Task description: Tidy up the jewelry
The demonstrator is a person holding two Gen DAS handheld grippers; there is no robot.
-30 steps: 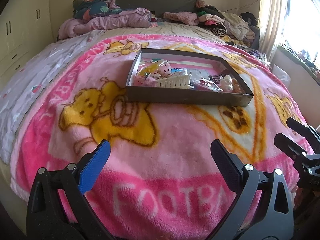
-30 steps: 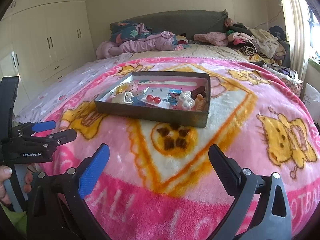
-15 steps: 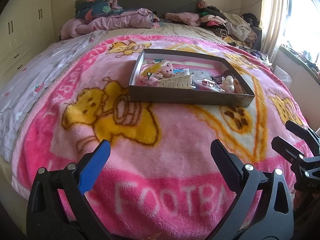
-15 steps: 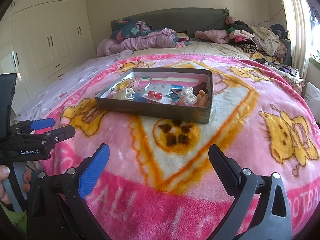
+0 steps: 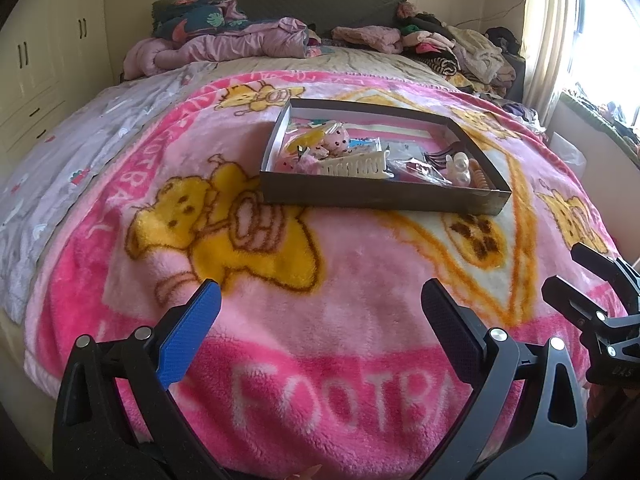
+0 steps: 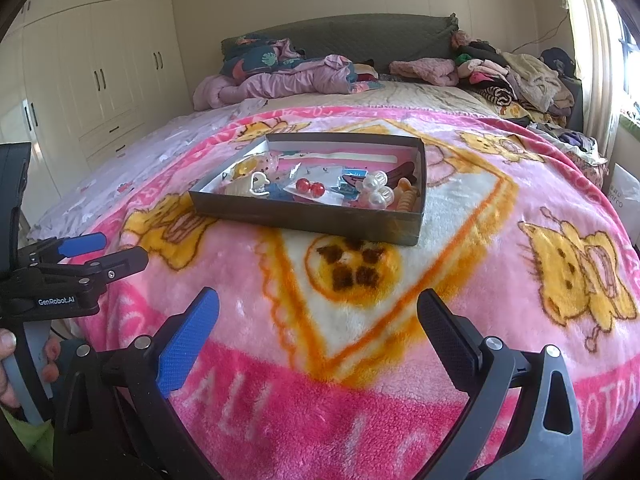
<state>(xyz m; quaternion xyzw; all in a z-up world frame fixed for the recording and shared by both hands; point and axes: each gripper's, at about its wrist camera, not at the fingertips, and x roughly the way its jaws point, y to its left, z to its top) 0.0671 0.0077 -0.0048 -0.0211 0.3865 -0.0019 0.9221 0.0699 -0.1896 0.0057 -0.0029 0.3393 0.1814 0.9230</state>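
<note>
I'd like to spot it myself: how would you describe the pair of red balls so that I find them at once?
Start at the pink cartoon blanket on the bed and find the shallow dark box lying on it. Near the middle of the box, on a clear packet, sits the pair of red balls. They are the only glossy red round things there; the round beads to their right are pearly white.

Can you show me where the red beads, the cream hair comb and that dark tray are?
red beads [image 6: 311,187], right wrist view, where the two beads meet.
cream hair comb [image 5: 354,166], left wrist view, middle of its toothed body.
dark tray [image 6: 304,218], right wrist view, on its near wall.
</note>
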